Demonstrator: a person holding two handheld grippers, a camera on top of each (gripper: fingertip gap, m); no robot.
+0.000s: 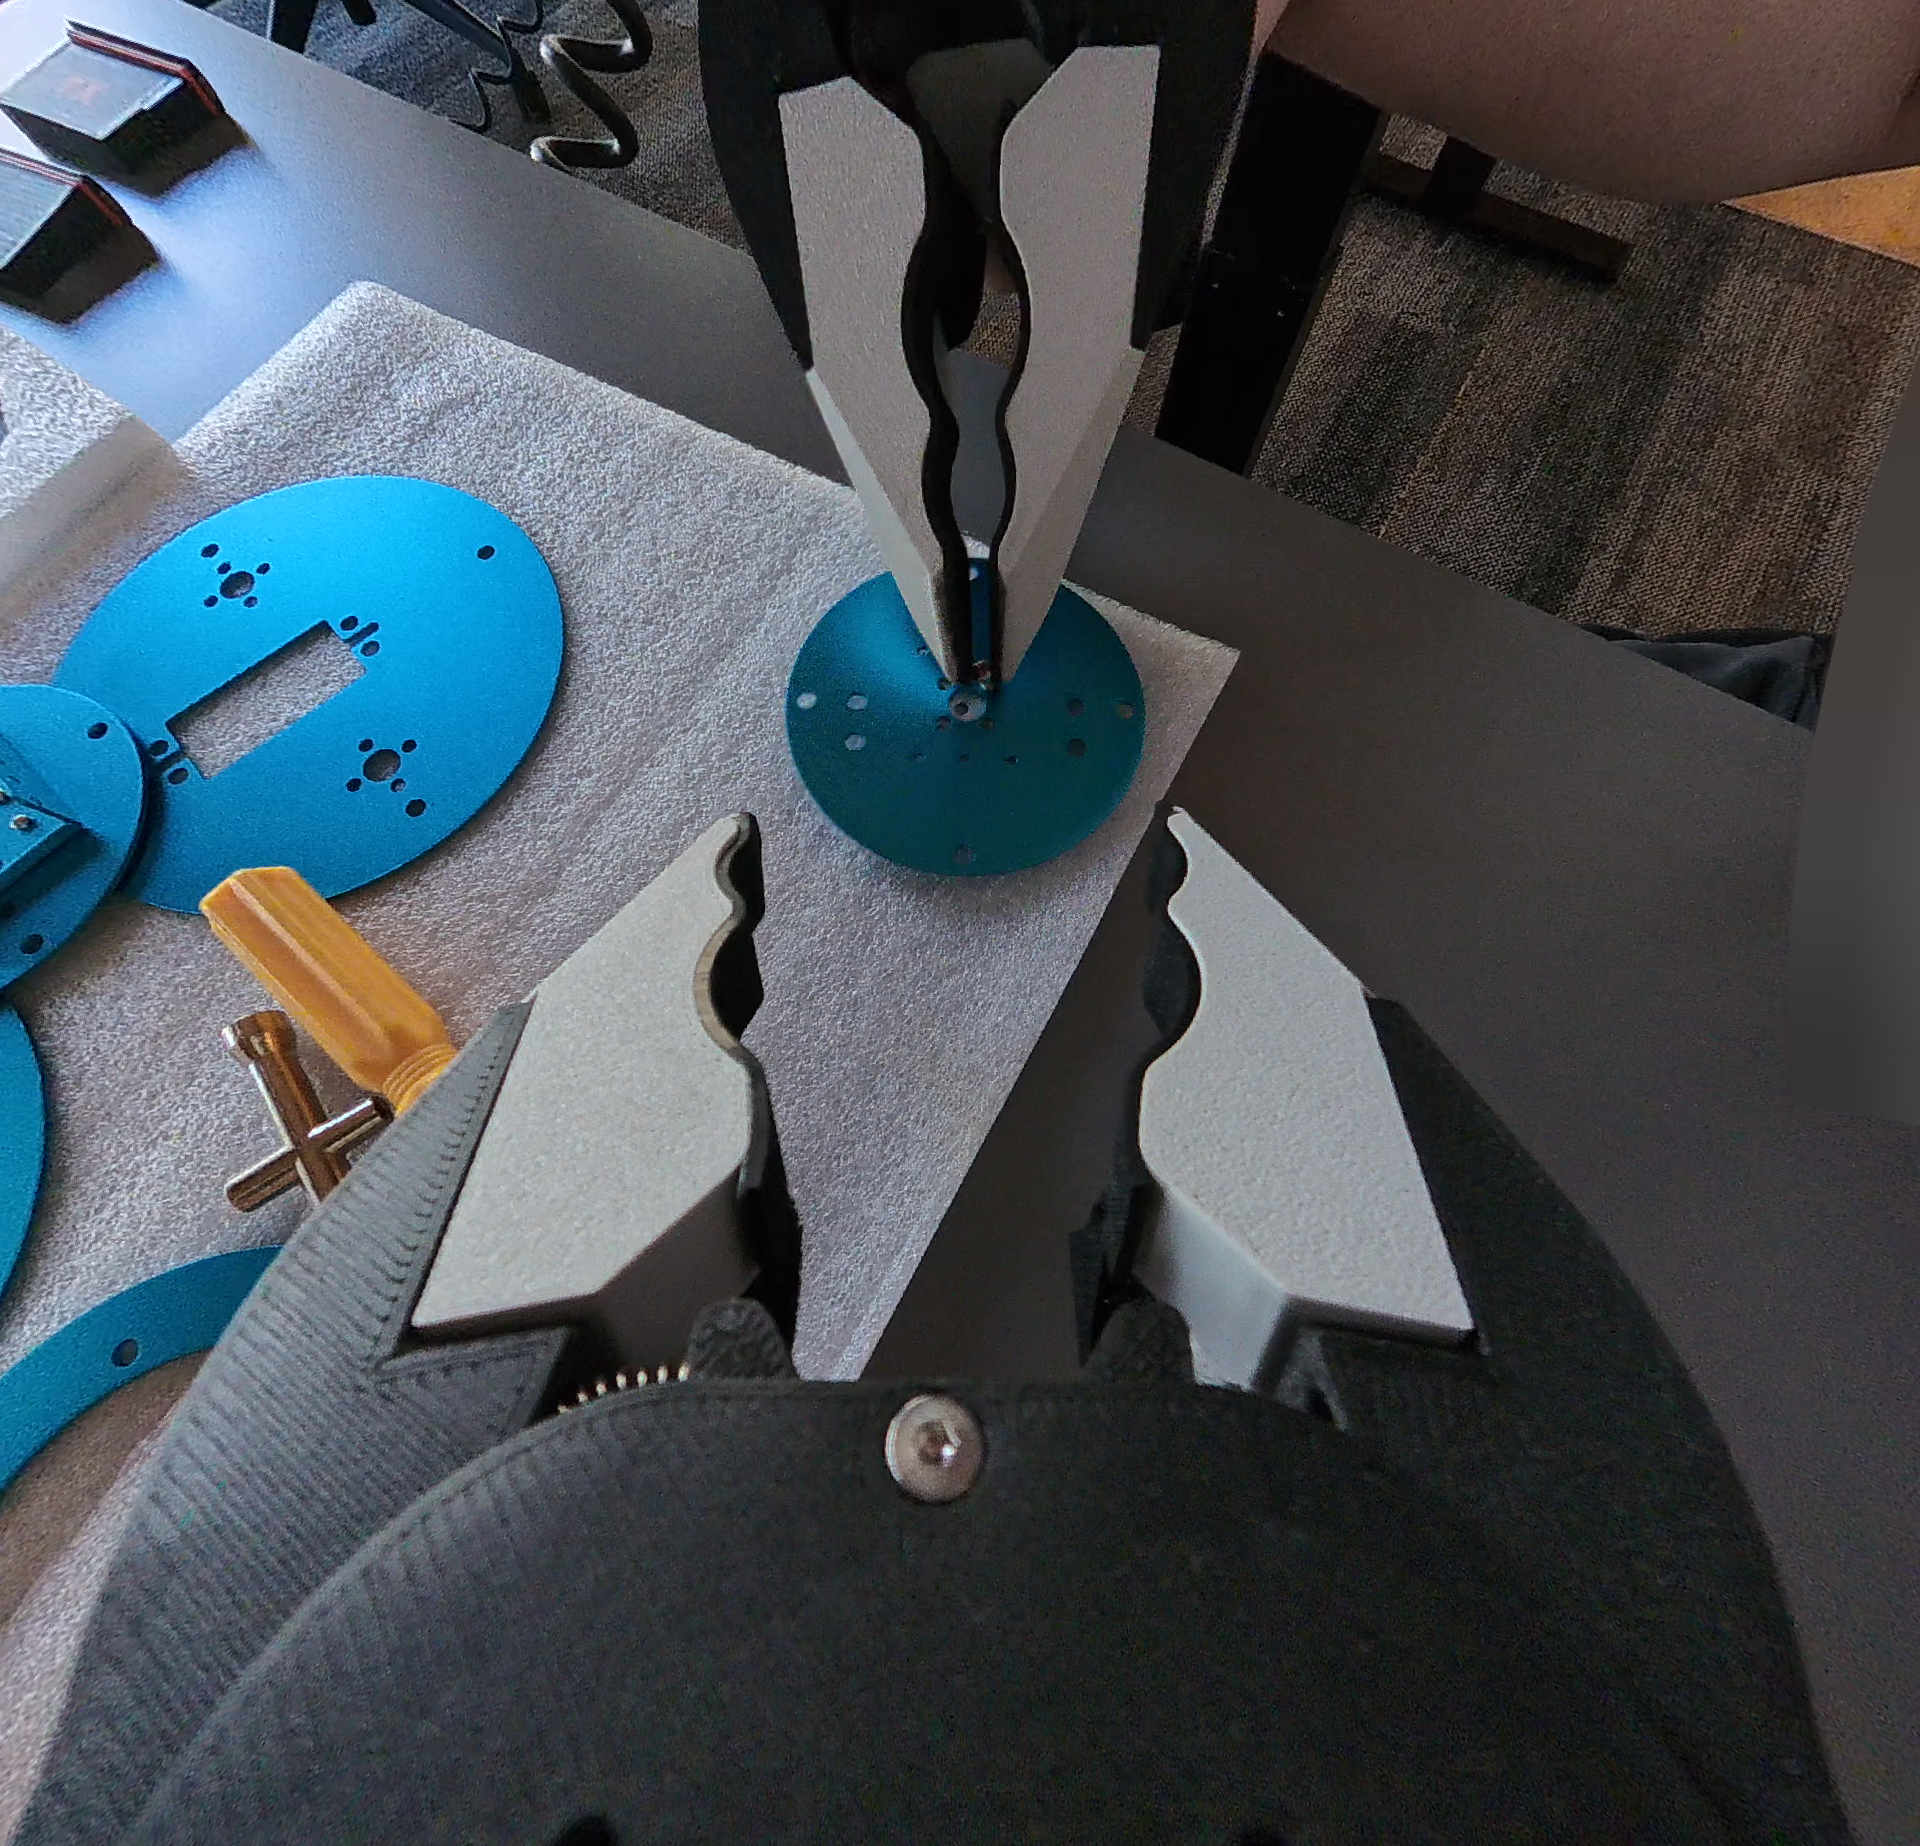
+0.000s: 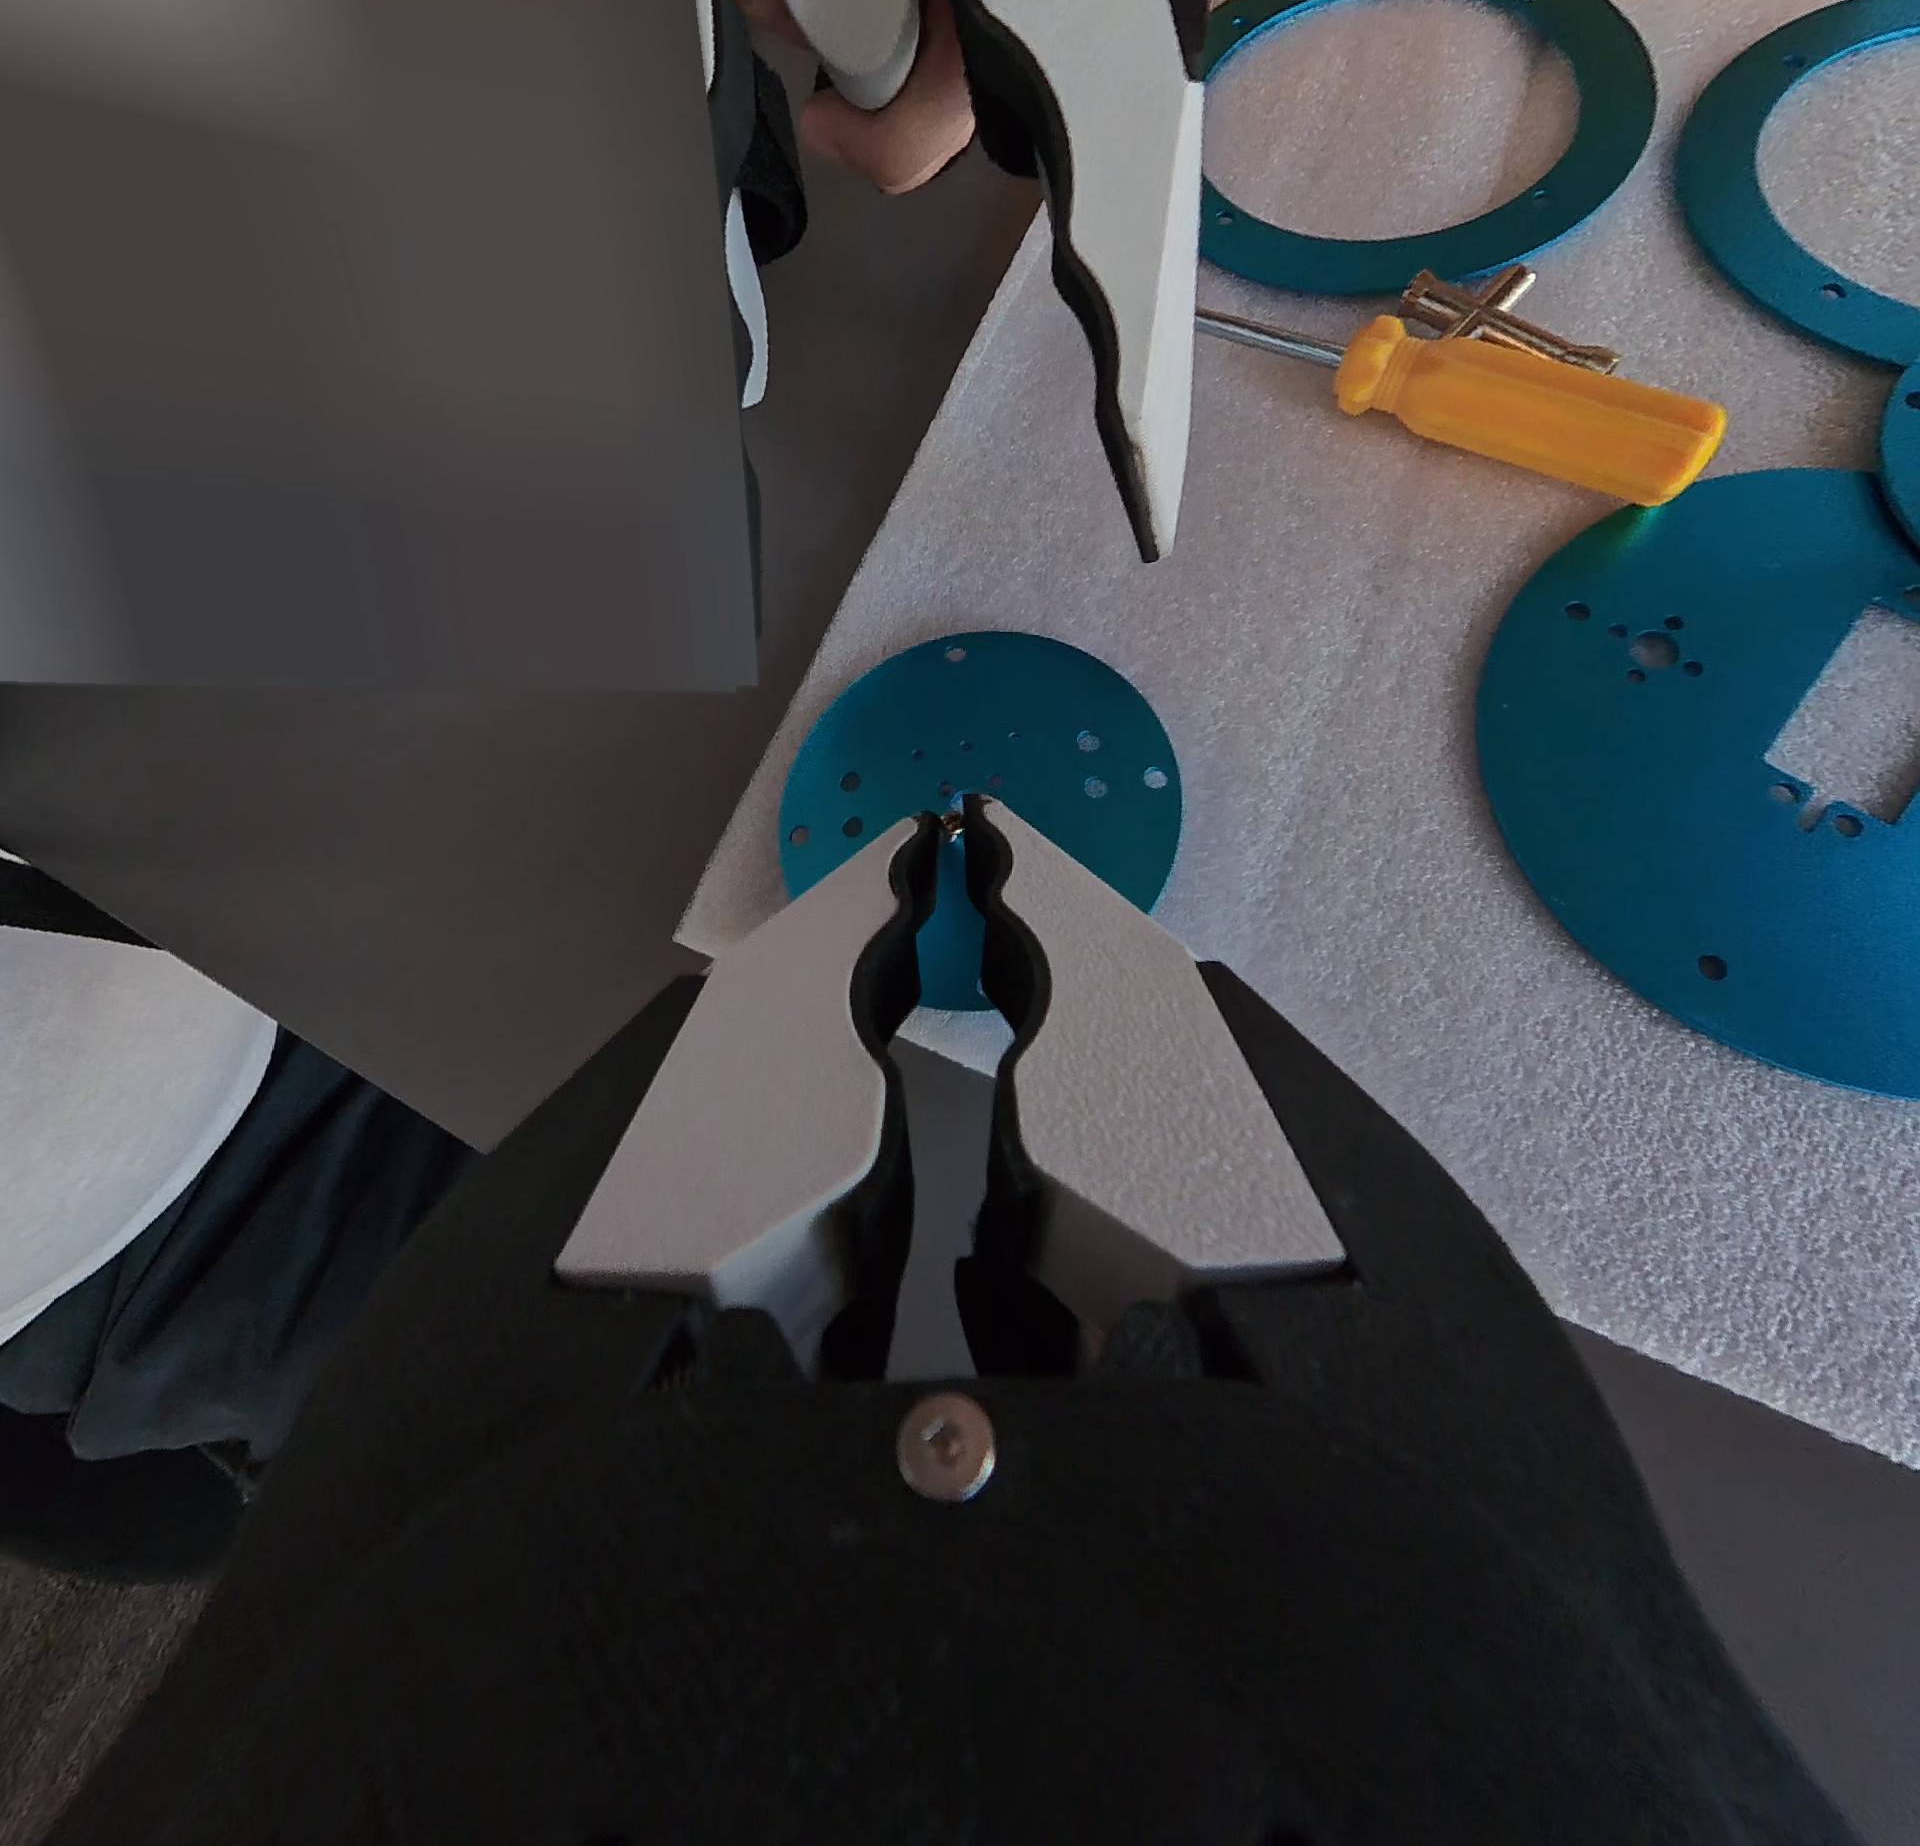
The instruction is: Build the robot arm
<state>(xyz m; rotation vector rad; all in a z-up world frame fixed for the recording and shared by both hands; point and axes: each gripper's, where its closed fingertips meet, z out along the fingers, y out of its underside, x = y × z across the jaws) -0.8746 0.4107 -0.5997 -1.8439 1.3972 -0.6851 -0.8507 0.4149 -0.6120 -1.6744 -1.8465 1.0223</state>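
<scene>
R gripper (image 2: 951, 828) is pressed nearly together, tips pinching a small metal screw (image 2: 948, 826) right at the centre hole of the small blue disc (image 2: 1049, 757); whether the screw is seated in the hole or just touching the disc can't be told. The disc lies flat near the corner of the white foam sheet (image 2: 1351, 1121) on the dark table (image 1: 1455, 757).

L gripper (image 1: 961, 840) is spread wide, holding nothing, hovering just beside the disc's near edge.

Nearby on the foam, well apart from the disc: large blue plate w/ rectangular cutout (image 1: 312, 674), blue ring (image 2: 1423, 123), yellow-handled screwdriver (image 2: 1527, 425), metal cross wrench (image 1: 296, 1116).

Judgement: w/ so small a part, the pinch wants to stay light but steady and the tips vertical over the hole. The disc is unclamped and could slide on the foam, so a steadying touch from the L side looks sensible. Risk: the screw slipping from the tips and getting lost in the foam texture.
</scene>
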